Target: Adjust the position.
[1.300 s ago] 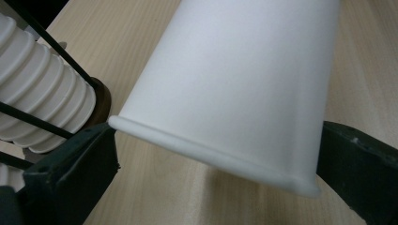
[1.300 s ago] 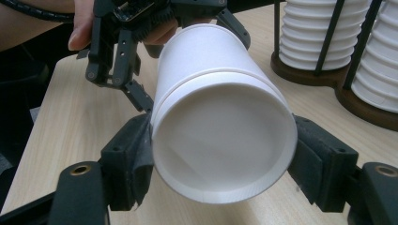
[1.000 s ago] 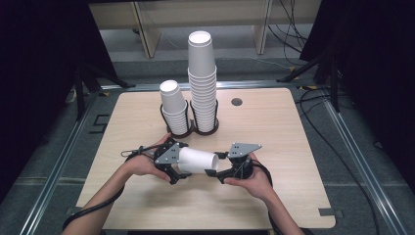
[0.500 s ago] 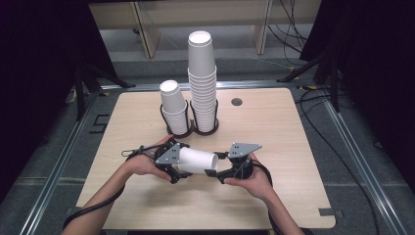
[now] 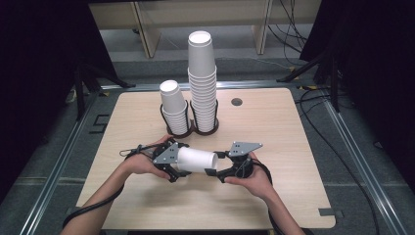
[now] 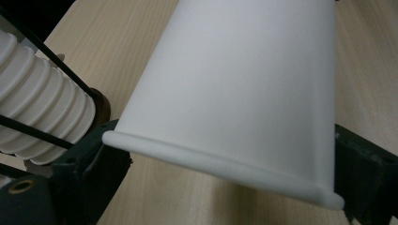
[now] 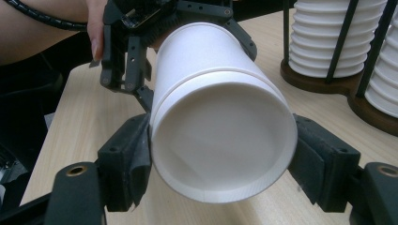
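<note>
White paper cup point(image 5: 195, 160) lies level between your grippers: your left gripper point(image 5: 172, 166) has just been closing on its rim end, your right gripper point(image 5: 215, 166) clamps its base.

You are working in a lab-like recording bay: black curtains point(image 5: 39, 73) are enclosing the wooden table point(image 5: 274, 122), cables point(image 5: 318, 112) trailing across the floor.

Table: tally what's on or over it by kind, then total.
Cup stacks: 2, short and tall
Wire holder: 1
Loose cup held sideways: 1
Claws: 2, left and right, one at each end of that cup
Total: 6
</note>
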### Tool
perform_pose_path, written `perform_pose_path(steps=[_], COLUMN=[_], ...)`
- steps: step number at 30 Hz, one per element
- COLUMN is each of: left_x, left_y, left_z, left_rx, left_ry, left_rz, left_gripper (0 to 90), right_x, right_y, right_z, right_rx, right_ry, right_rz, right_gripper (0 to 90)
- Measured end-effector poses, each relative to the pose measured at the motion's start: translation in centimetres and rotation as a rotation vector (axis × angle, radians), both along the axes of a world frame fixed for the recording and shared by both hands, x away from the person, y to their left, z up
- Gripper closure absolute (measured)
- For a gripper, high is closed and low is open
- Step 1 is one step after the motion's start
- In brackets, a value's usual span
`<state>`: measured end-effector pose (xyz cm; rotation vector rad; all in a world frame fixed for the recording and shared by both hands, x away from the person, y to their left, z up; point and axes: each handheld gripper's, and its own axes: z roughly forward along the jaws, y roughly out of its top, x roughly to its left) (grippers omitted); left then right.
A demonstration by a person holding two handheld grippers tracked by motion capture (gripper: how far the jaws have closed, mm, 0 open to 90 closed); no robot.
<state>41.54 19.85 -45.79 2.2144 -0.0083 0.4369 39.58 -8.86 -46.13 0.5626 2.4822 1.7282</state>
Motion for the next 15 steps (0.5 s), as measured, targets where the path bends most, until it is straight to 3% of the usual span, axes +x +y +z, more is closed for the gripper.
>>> perform_pose_path(steps=[1,2,4,5,8,15], left_x=[-0.01,-0.02,-0.1,-0.12,-0.25,-0.31], left_y=[0.01,-0.01,0.02,0.02,0.02,-0.05], left_z=[-0.04,-0.1,0.02,0.05,0.14,0.44], left_rx=[-0.004,-0.008,0.014,0.018,0.024,0.034], left_ry=[-0.001,-0.008,-0.022,-0.023,-0.035,-0.046], left_rz=[0.003,0.008,0.002,0.001,0.001,-0.006], left_gripper=[9.0,9.2,9.8,10.1,11.2,13.8], right_x=[0.09,0.05,0.1,0.31,0.02,0.36], right_y=[0.06,0.05,0.06,0.11,0.2,0.2], right_z=[-0.04,-0.01,-0.03,-0.09,-0.18,-0.25], right_rx=[0.007,0.003,-0.003,-0.003,0.015,0.006], right_ry=[-0.014,0.0,-0.001,-0.033,0.018,-0.022], right_rz=[-0.007,-0.006,-0.006,0.001,-0.011,-0.015], right_gripper=[27.2,27.1,26.9,26.8,26.5,25.1])
